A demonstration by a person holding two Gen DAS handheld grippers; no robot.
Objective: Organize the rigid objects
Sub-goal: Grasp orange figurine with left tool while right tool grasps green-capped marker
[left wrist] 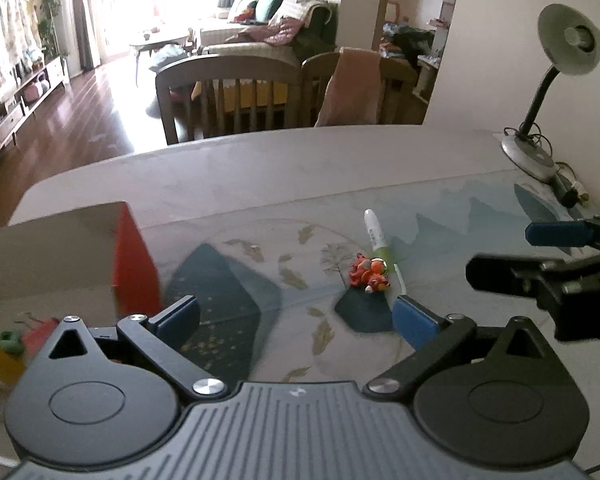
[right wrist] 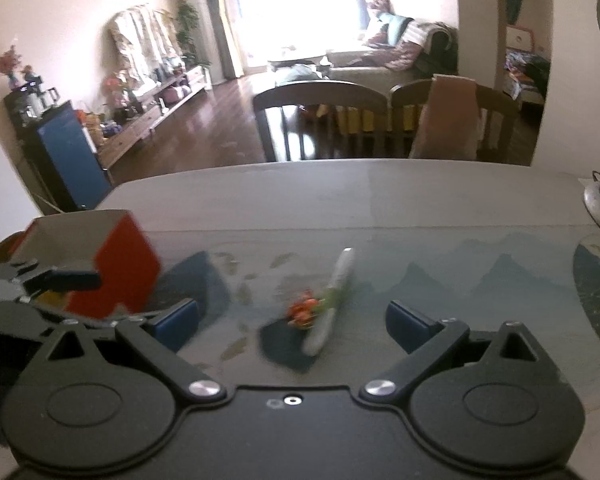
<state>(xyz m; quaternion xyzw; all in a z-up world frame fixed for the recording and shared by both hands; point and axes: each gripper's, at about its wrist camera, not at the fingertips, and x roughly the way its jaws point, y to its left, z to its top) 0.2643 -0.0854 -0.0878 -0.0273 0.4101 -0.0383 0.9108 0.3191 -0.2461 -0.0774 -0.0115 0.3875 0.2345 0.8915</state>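
Note:
A small red-orange toy figure [left wrist: 369, 274] lies on the patterned table mat, touching a white and green marker pen [left wrist: 375, 236]. My left gripper [left wrist: 296, 322] is open and empty, just short of the toy. My right gripper [right wrist: 292, 322] is open and empty, with the toy [right wrist: 303, 312] and the pen [right wrist: 334, 298] lying between its fingers, blurred. The right gripper also shows at the right edge of the left wrist view [left wrist: 540, 256]. A cardboard box with a red outer side [left wrist: 134, 264] stands at the left and holds a few small coloured objects [left wrist: 10, 342].
A desk lamp [left wrist: 540, 92] with a cable stands at the table's far right corner. Two wooden chairs [left wrist: 228, 92] stand behind the table's far edge, one draped with pink cloth. The box also shows at the left of the right wrist view [right wrist: 120, 268].

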